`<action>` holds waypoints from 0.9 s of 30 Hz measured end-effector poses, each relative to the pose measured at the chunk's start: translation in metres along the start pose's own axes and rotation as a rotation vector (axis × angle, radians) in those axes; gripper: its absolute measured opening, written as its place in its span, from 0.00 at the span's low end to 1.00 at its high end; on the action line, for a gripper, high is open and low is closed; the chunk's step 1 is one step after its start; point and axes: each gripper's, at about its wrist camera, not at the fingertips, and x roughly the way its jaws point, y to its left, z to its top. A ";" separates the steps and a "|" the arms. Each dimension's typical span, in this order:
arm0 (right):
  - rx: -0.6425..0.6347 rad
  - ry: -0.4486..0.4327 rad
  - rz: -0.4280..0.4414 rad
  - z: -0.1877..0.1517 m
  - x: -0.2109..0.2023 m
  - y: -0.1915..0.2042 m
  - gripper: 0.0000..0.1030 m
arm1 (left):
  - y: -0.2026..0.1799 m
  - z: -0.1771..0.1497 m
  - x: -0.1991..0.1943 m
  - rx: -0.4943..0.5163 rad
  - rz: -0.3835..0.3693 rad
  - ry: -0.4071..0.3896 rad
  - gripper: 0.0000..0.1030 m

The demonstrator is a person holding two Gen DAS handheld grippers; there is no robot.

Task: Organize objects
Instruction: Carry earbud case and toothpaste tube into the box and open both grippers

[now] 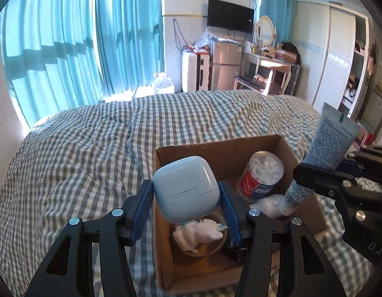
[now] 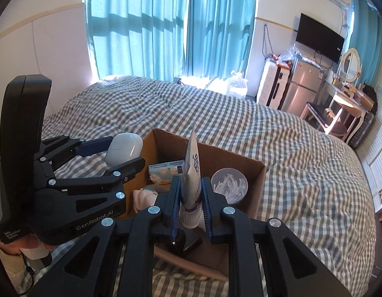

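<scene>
Tools loaded above the box

Left tool (image 1: 186, 199) is clamped on a pale blue case (image 1: 186, 188), right tool (image 2: 191, 206) on an upright tube (image 2: 191, 183); both hang over the cardboard box (image 1: 215, 148) on the bed (image 1: 92, 143).

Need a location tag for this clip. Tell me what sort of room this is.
A bedroom, most likely in a small flat: a bed with a checked cover, a dressing table with an oval mirror, and a tall white wardrobe.

1 cardboard box (image 1: 215, 149), 1 pale blue case (image 1: 186, 189), 1 tube (image 1: 322, 153), 1 cotton-swab jar (image 1: 261, 175), 2 grippers.
</scene>
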 end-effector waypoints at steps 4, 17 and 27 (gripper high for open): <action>0.040 0.043 0.041 0.002 0.030 -0.013 0.15 | -0.003 -0.005 0.018 0.013 -0.001 0.020 0.53; 0.069 0.141 0.075 -0.004 0.097 -0.033 0.16 | -0.017 -0.008 0.049 0.085 -0.007 0.060 0.53; 0.094 0.090 0.025 0.007 0.084 -0.039 0.50 | -0.014 -0.001 0.059 0.081 -0.002 0.069 0.64</action>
